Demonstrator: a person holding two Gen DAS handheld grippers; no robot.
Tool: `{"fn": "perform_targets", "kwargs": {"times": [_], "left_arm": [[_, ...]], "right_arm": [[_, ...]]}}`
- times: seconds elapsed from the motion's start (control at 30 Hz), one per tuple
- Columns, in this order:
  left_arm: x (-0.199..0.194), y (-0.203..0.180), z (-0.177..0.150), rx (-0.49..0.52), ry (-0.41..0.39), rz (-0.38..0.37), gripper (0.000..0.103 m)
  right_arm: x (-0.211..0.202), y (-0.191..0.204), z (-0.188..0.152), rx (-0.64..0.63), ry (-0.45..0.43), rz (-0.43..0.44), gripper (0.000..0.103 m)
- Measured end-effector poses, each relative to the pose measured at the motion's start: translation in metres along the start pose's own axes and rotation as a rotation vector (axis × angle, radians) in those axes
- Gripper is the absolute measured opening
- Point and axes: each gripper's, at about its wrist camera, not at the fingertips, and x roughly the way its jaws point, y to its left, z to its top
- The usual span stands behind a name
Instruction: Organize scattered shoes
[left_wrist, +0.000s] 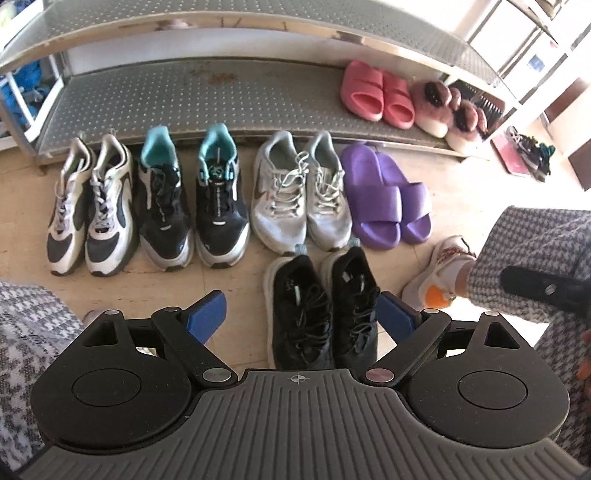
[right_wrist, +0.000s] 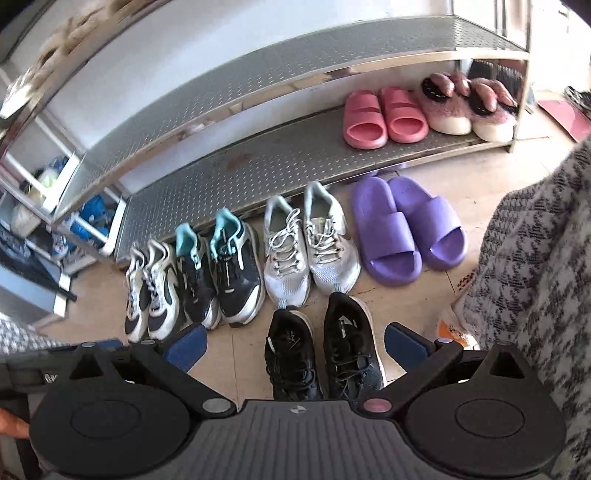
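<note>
A pair of black sneakers (left_wrist: 321, 310) stands on the floor just in front of both grippers; it also shows in the right wrist view (right_wrist: 325, 350). My left gripper (left_wrist: 301, 317) is open above them, empty. My right gripper (right_wrist: 295, 347) is open over the same pair, empty. Behind them runs a row of pairs along the rack's foot: white-and-navy sneakers (left_wrist: 92, 206), black-and-teal sneakers (left_wrist: 192, 199), grey-white sneakers (left_wrist: 299, 195) and purple slides (left_wrist: 388, 195). Pink slides (left_wrist: 376, 94) and furry pink slippers (left_wrist: 447, 110) sit on the lower shelf.
The metal shoe rack (left_wrist: 207, 96) has two perforated shelves, the lower one mostly bare at left and middle. The person's white-and-orange shoe (left_wrist: 439, 273) and checked trouser leg (left_wrist: 535, 266) stand at right. Blue clutter (right_wrist: 88, 218) lies left of the rack.
</note>
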Motion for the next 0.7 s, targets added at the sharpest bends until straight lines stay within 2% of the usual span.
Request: {"fn": "perform_targets", "kwargs": {"times": [0.23,0.7], "left_arm": [[-0.002,0.002,-0.003,-0.007,-0.012,-0.011,0.092],[0.015,-0.002,-0.003,0.008,0.045,-0.012,0.092]], "right_arm": [[0.002,0.004,-0.004,-0.021,0.016,-0.024,0.102],[0.009,0.001,-0.006,-0.016,0.061,-0.017,0.102]]}}
